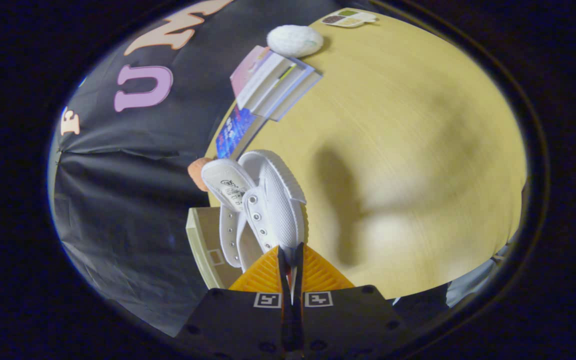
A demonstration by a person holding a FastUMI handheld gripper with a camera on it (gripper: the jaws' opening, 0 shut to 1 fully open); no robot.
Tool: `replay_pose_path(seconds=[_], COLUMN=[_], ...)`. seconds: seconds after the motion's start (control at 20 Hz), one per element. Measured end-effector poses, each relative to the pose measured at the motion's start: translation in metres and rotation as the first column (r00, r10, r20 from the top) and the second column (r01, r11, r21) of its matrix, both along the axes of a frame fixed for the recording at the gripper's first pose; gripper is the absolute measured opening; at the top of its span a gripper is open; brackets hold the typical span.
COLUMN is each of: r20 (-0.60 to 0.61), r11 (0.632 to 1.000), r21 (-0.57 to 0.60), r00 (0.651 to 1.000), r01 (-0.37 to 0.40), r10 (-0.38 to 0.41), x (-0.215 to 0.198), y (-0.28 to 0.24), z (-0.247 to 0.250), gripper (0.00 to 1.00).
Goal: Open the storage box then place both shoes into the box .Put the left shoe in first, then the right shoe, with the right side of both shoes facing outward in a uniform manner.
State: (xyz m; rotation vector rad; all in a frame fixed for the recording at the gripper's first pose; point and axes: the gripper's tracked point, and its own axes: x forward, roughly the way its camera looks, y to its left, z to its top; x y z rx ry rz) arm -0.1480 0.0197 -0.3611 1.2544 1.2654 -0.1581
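A white canvas shoe (268, 200) hangs just ahead of my gripper (291, 255), whose two fingers are pressed together on the shoe's upper edge near the eyelets. The shoe's tongue and insole face me, and its toe points away over the yellow table (408, 150). Beside and below the shoe, on its left, shows a corner of the cream storage box (208, 250). The inside of the box is hidden from me.
A stack of books (273, 85) lies at the table's far edge, with a white fluffy ball (294, 40) behind it and a small colour palette (348, 18) farther back. An orange object (197, 172) peeks out behind the shoe. Black cloth wall (128, 200) stands left.
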Motion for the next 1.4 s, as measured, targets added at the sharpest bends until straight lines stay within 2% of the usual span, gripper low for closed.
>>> replay_pose_path(seconds=[0.2, 0.4, 0.55, 0.75, 1.0, 1.1, 1.4], r20=[0.099, 0.176, 0.197, 0.169, 0.082, 0.057, -0.001], r11=[0.998, 0.988, 0.976, 0.961, 0.953, 0.951, 0.962], r21=[0.046, 0.094, 0.117, 0.082, -0.002, -0.034, -0.089], r00=[0.995, 0.979, 0.967, 0.954, 0.950, 0.949, 0.966], r01=[-0.037, -0.124, -0.185, -0.262, -0.303, -0.307, -0.259], r10=[0.032, 0.106, 0.160, 0.246, 0.302, 0.309, 0.260], x=[0.050, 0.089, 0.107, 0.110, 0.095, 0.090, 0.090], y=[0.039, 0.103, 0.158, 0.213, 0.235, 0.235, 0.232], z=[0.044, 0.080, 0.089, 0.066, 0.037, 0.030, 0.019], gripper=[0.03, 0.02, 0.03, 0.03, 0.03, 0.03, 0.05])
